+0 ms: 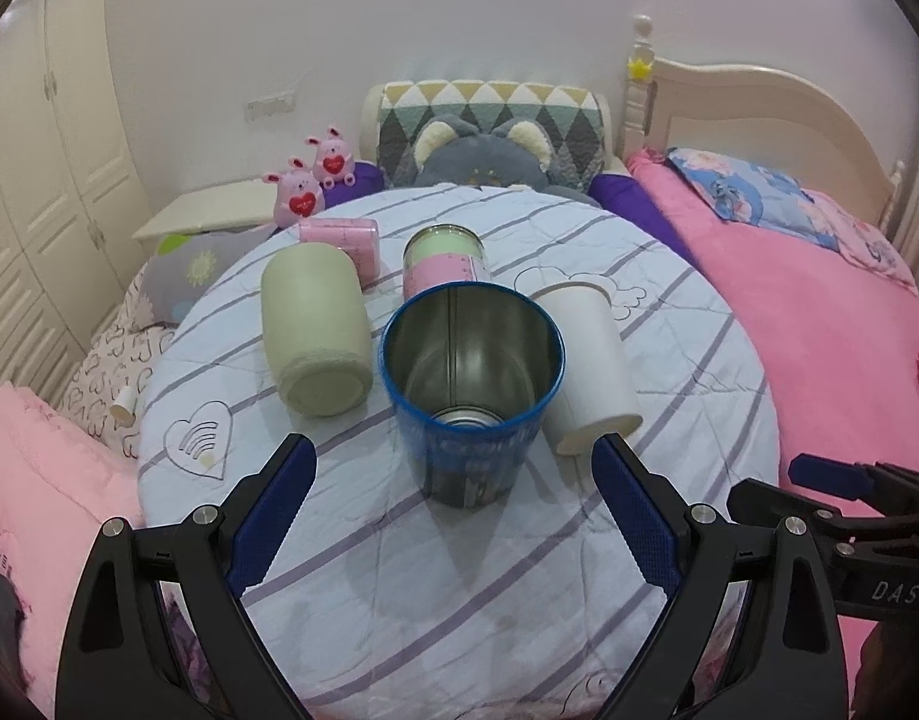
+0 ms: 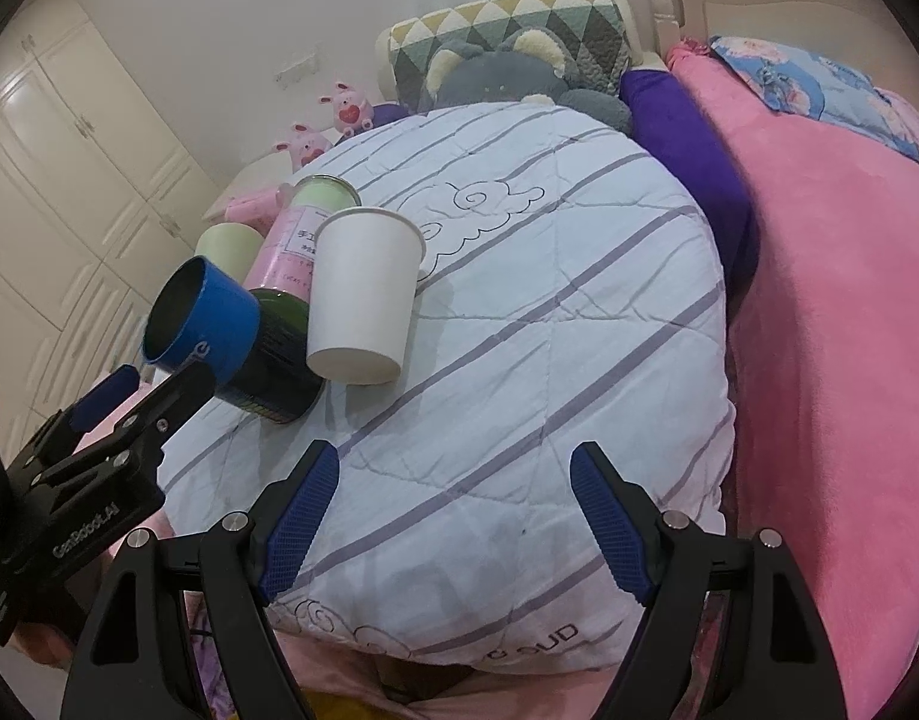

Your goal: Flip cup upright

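A blue metal cup (image 1: pixel 471 390) stands upright on the striped quilt, mouth up, steel inside showing; it also shows in the right wrist view (image 2: pixel 231 336). My left gripper (image 1: pixel 453 480) is open, its fingers apart on either side of the cup's base, not touching it. A white paper cup (image 1: pixel 585 360) stands upside down just right of it, also in the right wrist view (image 2: pixel 363 300). A pale green cup (image 1: pixel 315 330) stands upside down to the left. My right gripper (image 2: pixel 453 510) is open and empty over bare quilt.
A pink and green canister (image 1: pixel 444 261) and a pink container (image 1: pixel 345 240) sit behind the cups. Plush toys (image 1: pixel 315 180) and a grey bear cushion (image 1: pixel 483 156) lie at the back. A pink blanket (image 1: pixel 819 330) covers the bed to the right. Wardrobe doors (image 1: pixel 33 180) stand left.
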`<state>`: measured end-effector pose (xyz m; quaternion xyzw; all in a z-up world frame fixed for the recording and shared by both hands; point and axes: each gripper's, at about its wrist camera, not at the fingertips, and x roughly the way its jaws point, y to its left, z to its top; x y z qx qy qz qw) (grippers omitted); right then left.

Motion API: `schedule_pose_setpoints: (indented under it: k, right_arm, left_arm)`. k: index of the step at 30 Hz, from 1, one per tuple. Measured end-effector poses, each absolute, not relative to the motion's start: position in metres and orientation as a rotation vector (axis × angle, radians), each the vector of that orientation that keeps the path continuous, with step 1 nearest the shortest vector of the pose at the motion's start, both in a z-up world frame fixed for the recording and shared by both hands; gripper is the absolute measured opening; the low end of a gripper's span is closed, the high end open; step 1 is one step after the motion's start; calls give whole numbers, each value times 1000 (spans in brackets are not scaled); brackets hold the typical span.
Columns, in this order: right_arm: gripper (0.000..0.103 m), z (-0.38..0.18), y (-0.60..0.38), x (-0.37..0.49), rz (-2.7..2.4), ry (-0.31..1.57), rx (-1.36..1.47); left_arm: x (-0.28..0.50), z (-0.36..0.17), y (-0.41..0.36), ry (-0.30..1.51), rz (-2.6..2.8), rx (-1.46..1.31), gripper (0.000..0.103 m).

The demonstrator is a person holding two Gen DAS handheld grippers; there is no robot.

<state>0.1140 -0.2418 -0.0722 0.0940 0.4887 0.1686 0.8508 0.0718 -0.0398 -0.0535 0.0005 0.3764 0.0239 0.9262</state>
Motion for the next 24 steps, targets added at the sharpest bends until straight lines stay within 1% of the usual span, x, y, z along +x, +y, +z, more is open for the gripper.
schedule_pose_setpoints:
  k: [11,13,15,24]
  right_arm:
    - [81,-72,-214,69,352,945,166]
    - [81,-71,-210,59,348,896,176]
    - [81,-72,-204,50,362,849,174]
    - [81,-85,-190,24,363,692,223]
  left_arm:
    - [29,-53,-11,711,64,20,95]
    - [22,-55,-7,677,60,17,95]
    - [15,-56,-1,638,58,11,97]
    - [-3,-70,8,499,56,48,98]
